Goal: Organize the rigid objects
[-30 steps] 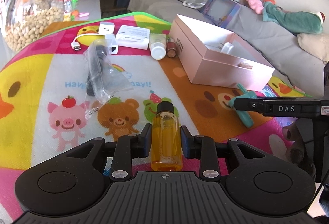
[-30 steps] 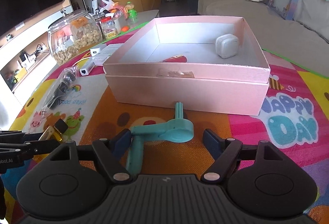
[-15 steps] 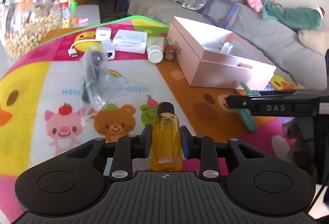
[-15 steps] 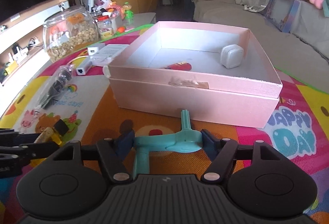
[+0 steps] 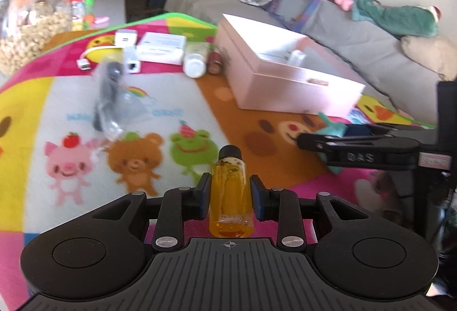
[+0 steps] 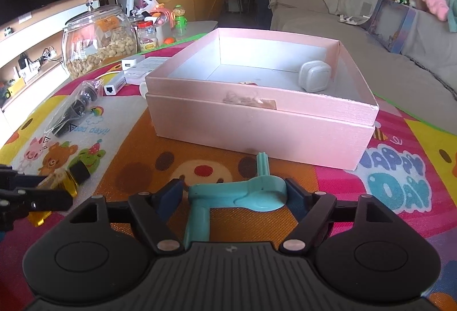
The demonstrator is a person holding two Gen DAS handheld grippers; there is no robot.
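Both grippers have lifted since a second ago: the mat (image 5: 34, 99) sits lower in the left view, and in the right view the box (image 6: 257, 122) has slid from filling the middle to standing further ahead and to the right. Clamped between the fingers of the left gripper (image 5: 230, 193) is a bottle (image 5: 230, 196) of amber liquid, upright, black cap pointing away from the camera, both blue pads pressed to its sides. Clenched in the right gripper (image 6: 232, 193) is a teal toy (image 6: 248, 192) shaped like a hair dryer; its round body lies between the pads, its handle points back toward the camera, and its thin nozzle points at the near wall of the pink box. That open box stands on the mat just ahead of the right gripper, holding a white case (image 6: 314, 76) in its far right corner and a small reddish piece near the near wall. Left of the box, toward the mat's far left corner, lie a bagged black item (image 6: 77, 108), a white adapter (image 6: 114, 86) and a flat white box (image 6: 145, 68). A nut jar (image 6: 98, 52) stands beyond the mat's left edge.
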